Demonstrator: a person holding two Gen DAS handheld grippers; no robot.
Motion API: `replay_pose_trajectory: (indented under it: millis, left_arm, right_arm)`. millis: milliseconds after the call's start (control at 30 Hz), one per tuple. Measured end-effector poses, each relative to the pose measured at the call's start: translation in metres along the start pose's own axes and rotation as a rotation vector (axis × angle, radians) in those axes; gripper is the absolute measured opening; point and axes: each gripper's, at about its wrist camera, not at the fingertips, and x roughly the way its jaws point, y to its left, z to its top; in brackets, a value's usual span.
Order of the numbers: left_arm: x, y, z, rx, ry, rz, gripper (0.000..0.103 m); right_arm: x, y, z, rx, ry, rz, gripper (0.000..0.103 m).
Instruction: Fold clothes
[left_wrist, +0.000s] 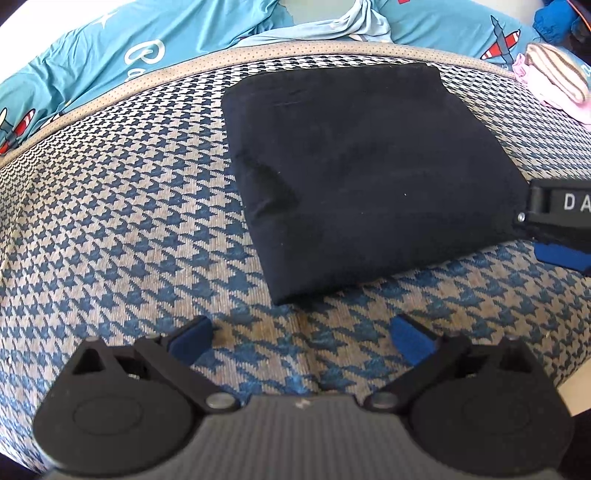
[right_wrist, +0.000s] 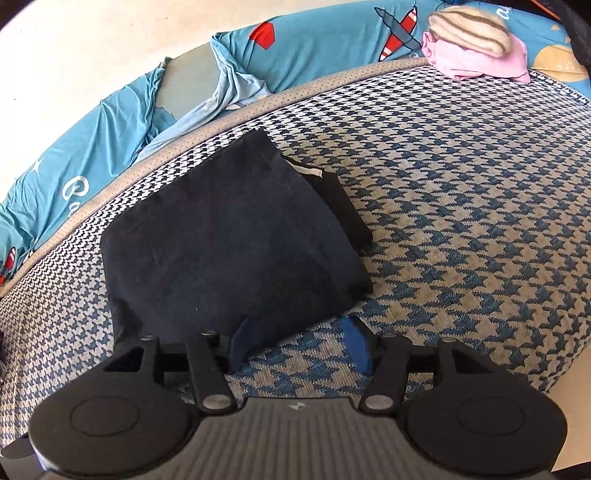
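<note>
**Folded dark garment on houndstooth cushion, both grippers released**

Far left, behind cushion: blue printed sheet (right_wrist: 85, 158) w/ plane pattern, rumpled along back edge, pale blue cloth (right_wrist: 229, 92) bunched against it.

Left gripper (left_wrist: 301, 338): released, jaws spread wide, hovering over bare houndstooth cushion (left_wrist: 122, 221) near front edge, short of garment, not touching it.

Centre: folded dark garment (right_wrist: 229, 236) lying flat, roughly square, reaching close to back edge of cushion. Thinner black layer w/ pale strip sticking out on its right side.

Right gripper (right_wrist: 299, 343): released, jaws apart; left pad at garment's near right corner, right pad (right_wrist: 356, 345) over bare cushion. Grip on cloth: none seen.

Far right, back corner of cushion: pink clothing (right_wrist: 480, 59) w/ striped cream knit (right_wrist: 469, 29) on top, well apart from garment.
</note>
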Motion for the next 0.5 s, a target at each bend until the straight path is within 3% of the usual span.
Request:
replay_pose_trajectory:
  millis: [500]
  left_arm:
    - [-0.0006, 0.0047, 0.0015, 0.019, 0.011, -0.028, 0.103]
  right_arm:
    - [0.0018, 0.0033, 0.0026, -0.083, 0.046, -0.014, 0.063]
